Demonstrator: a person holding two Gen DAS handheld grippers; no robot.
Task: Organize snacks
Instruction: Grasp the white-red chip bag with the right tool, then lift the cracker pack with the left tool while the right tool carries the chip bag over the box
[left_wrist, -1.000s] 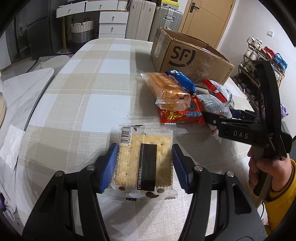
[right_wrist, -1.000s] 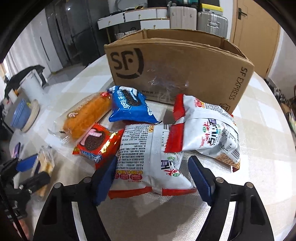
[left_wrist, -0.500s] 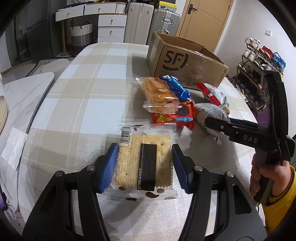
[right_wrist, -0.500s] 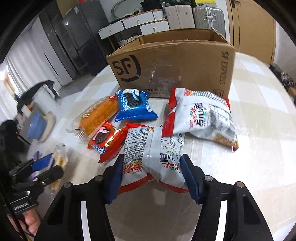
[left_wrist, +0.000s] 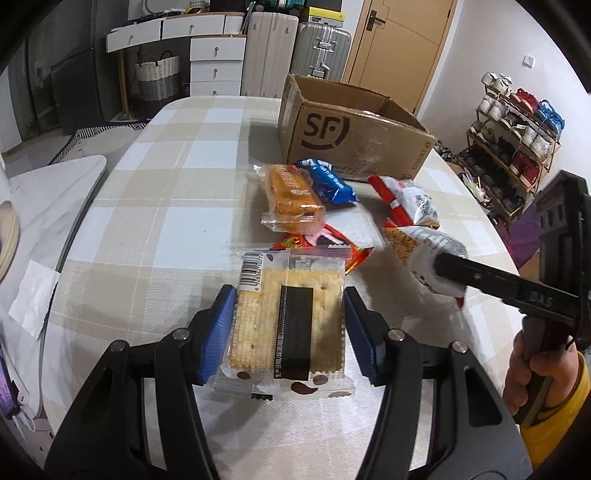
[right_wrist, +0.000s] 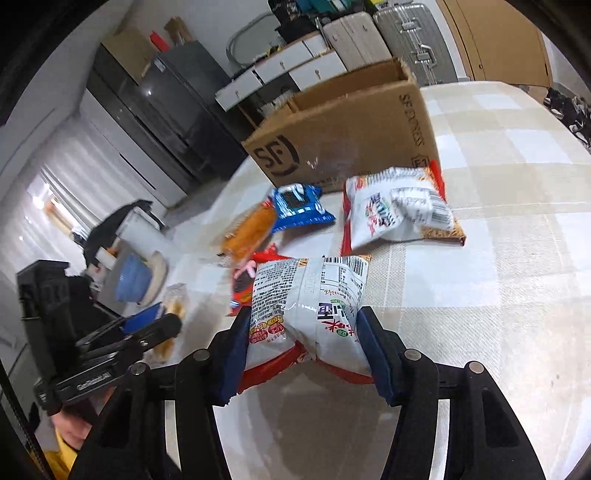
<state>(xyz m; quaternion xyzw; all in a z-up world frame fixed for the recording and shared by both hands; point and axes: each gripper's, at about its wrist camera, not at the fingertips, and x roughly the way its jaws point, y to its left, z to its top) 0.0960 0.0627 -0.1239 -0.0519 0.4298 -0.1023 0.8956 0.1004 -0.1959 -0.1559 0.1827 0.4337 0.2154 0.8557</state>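
Observation:
My left gripper (left_wrist: 288, 299) is shut on a clear pack of square crackers (left_wrist: 291, 321) and holds it just above the checked tablecloth (left_wrist: 166, 206). My right gripper (right_wrist: 303, 321) has its jaws closing, and its blue pads squeeze a white and red snack bag (right_wrist: 310, 288), which hangs off the table and also shows in the left wrist view (left_wrist: 432, 258). Ahead lie an orange cake pack (left_wrist: 291, 199), a blue cookie pack (left_wrist: 328, 181), a red pack (left_wrist: 332, 243) and a second white and red bag (right_wrist: 399, 210). Behind them an open cardboard box (left_wrist: 354, 136) stands.
A person's hand in a yellow sleeve (left_wrist: 532, 373) grips the right tool. A low side table with a blue bowl (right_wrist: 136, 280) stands past the table's left edge. Suitcases (left_wrist: 321, 51) and drawers line the far wall, and a shoe rack (left_wrist: 517, 147) stands at the right.
The right gripper closed on the white and red bag and lifted it off the pile while rolling. The left gripper rose a little with the cracker pack.

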